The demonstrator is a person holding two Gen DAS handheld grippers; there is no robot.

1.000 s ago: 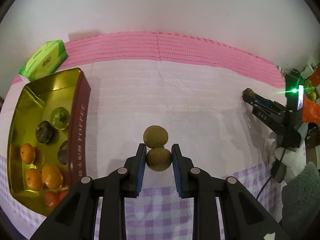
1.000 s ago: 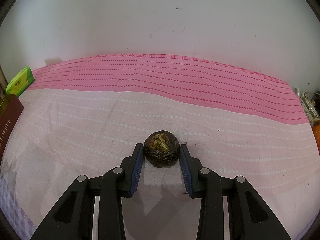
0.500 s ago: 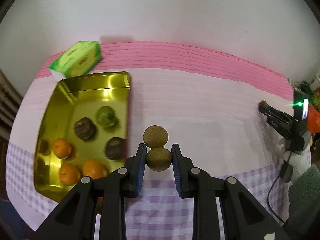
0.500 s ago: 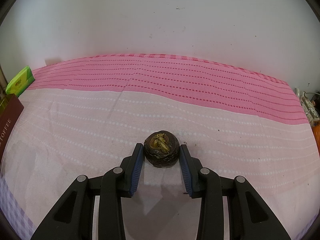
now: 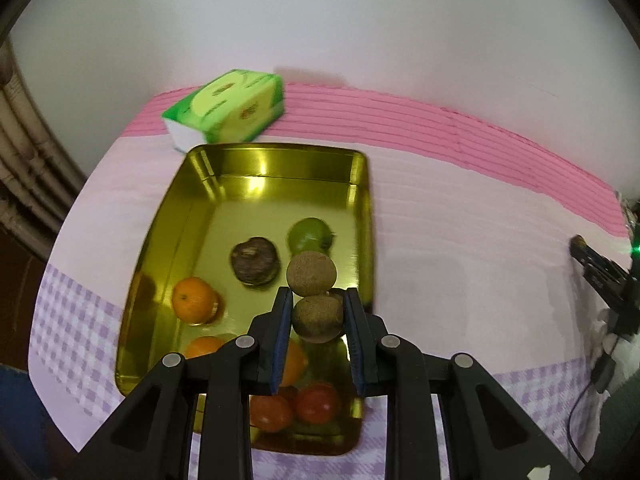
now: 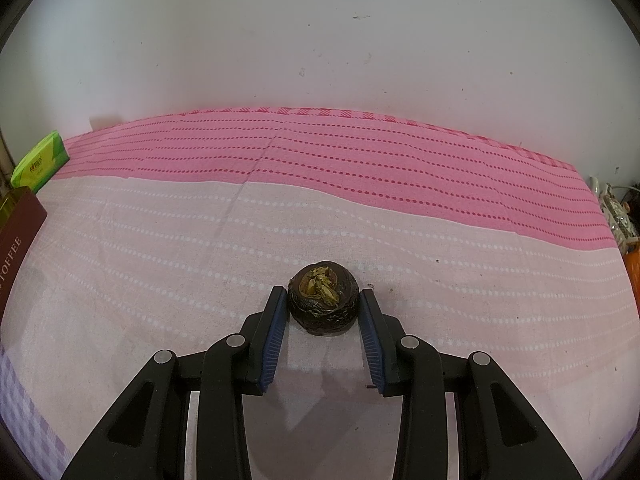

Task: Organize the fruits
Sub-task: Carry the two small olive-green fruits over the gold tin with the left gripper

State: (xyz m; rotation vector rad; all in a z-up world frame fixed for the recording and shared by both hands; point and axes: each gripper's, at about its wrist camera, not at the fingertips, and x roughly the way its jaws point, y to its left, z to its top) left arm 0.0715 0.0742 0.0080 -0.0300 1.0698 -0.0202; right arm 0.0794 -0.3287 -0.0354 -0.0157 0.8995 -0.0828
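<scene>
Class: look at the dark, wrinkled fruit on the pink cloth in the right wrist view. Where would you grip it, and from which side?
Grip the dark fruit across its widest middle, on its left and right flanks, coming down from above and the near side. It sits upright, its yellowish calyx on top, so the rounded sides give the pads matching surfaces. The right hand-held gripper already brackets it this way.

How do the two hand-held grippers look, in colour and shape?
Both look alike. The left hand-held gripper and the right hand-held gripper have black angular linkage arms with triangular cut-outs, round silver rivets, and ribbed blue pads on the fingers.
</scene>
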